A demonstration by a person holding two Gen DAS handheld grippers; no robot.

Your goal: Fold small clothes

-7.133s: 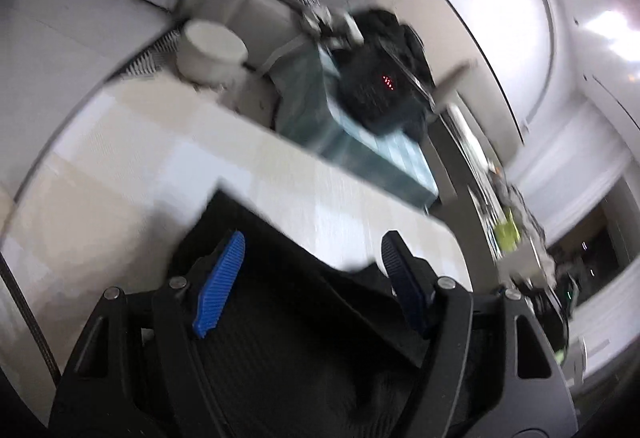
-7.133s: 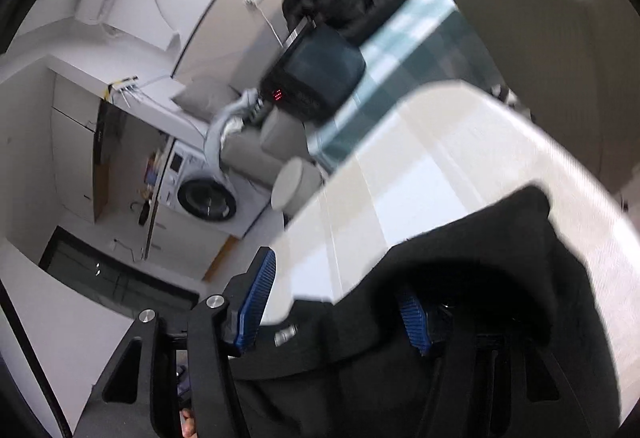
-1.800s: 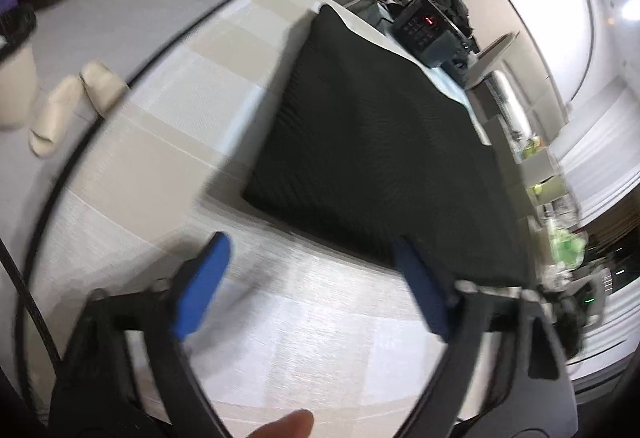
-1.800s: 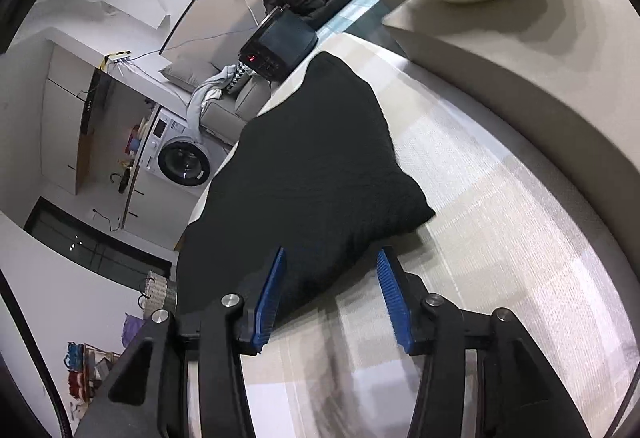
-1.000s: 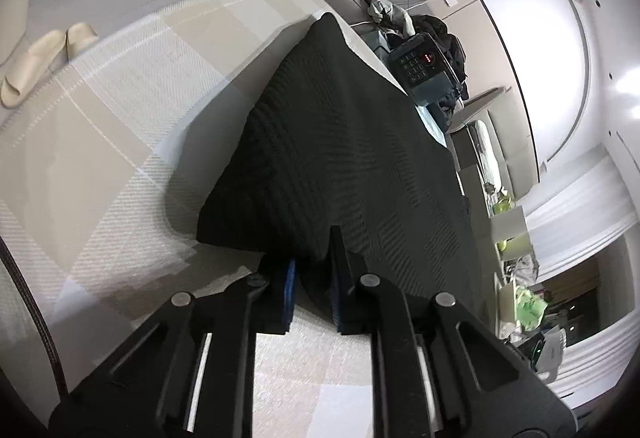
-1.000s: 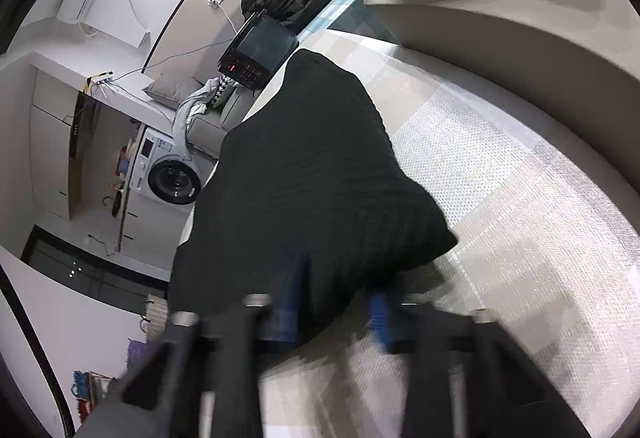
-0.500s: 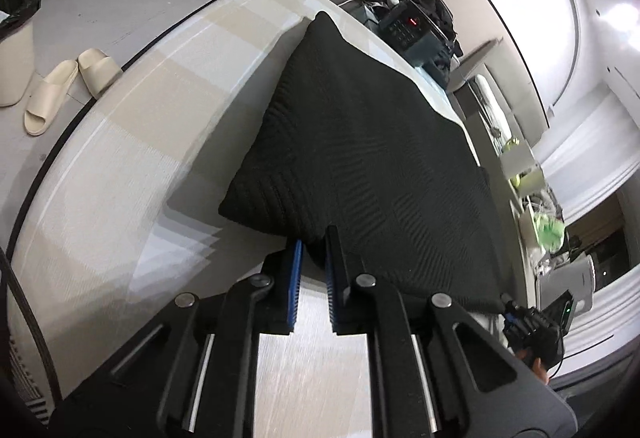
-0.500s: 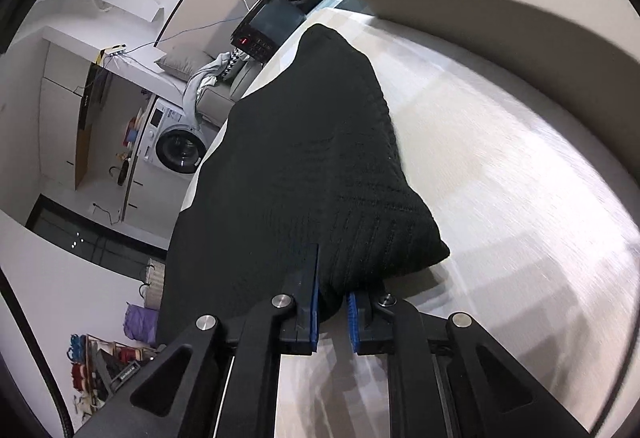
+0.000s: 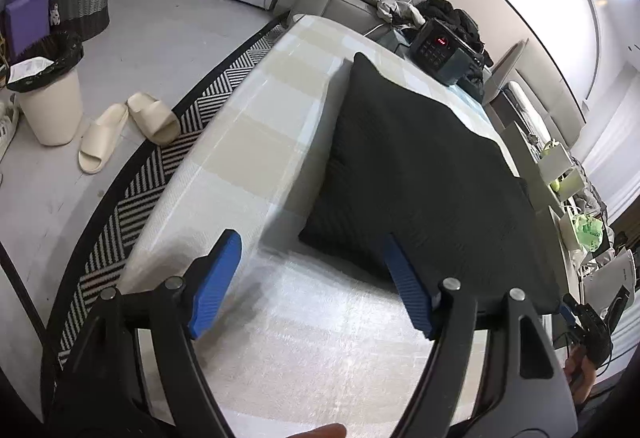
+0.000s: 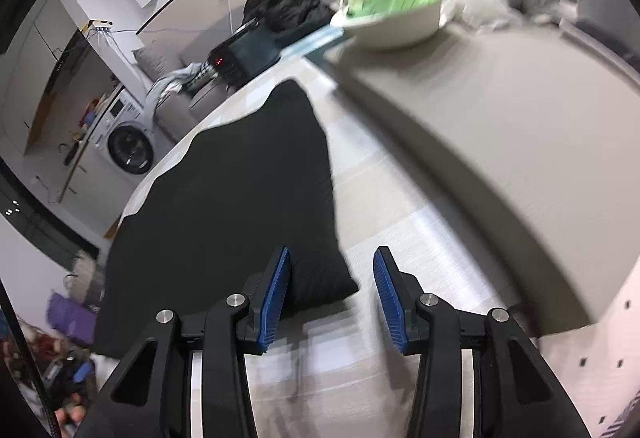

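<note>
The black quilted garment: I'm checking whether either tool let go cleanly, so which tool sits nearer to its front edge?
Right. The right tool has the black quilted garment's near corner just beyond its open blue pads. The left tool hangs open just short of the front edge.

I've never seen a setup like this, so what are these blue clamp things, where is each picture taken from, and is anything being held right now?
No robot here: a person carries a hand-held two-finger gripper in each hand, each with a fisheye camera looking out along its blue fingers. One picture comes from the left gripper, the other from the right gripper. On the checked table cover lies a folded black garment. Both grippers have just been opening; the left one has nothing between its fingers, and the garment's near corner shows in the right one's gap with the pads off it, so nothing is held.
</note>
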